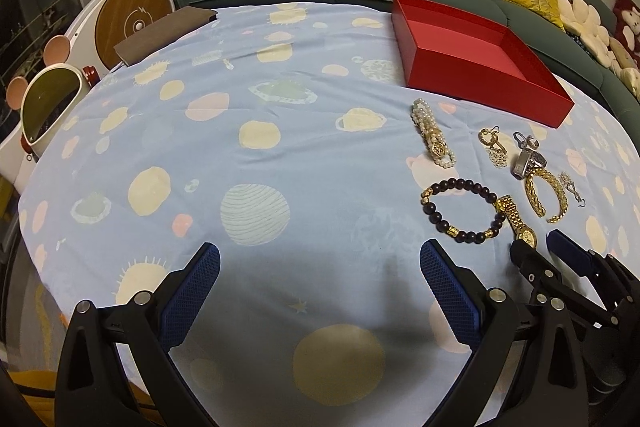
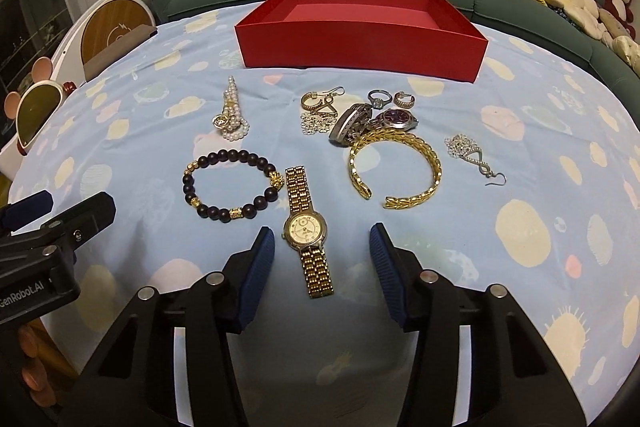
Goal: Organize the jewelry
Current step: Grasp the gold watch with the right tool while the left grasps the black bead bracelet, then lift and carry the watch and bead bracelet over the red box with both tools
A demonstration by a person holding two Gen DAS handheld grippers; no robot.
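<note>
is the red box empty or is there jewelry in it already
Empty as far as visible: the red box shows only bare pink floor; its near corner is hidden behind the front wall.

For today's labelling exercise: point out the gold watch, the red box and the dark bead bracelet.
gold watch (image 2: 305,227): right wrist view, on the dial.
red box (image 2: 360,45): right wrist view, on the near outer wall.
dark bead bracelet (image 2: 256,159): right wrist view, on a bead of the far arc.

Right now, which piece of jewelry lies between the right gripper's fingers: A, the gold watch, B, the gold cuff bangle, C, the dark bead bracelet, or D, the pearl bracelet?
A: the gold watch lies lengthwise between the open fingers of the right gripper, which do not touch it; the other pieces lie farther off.
</note>
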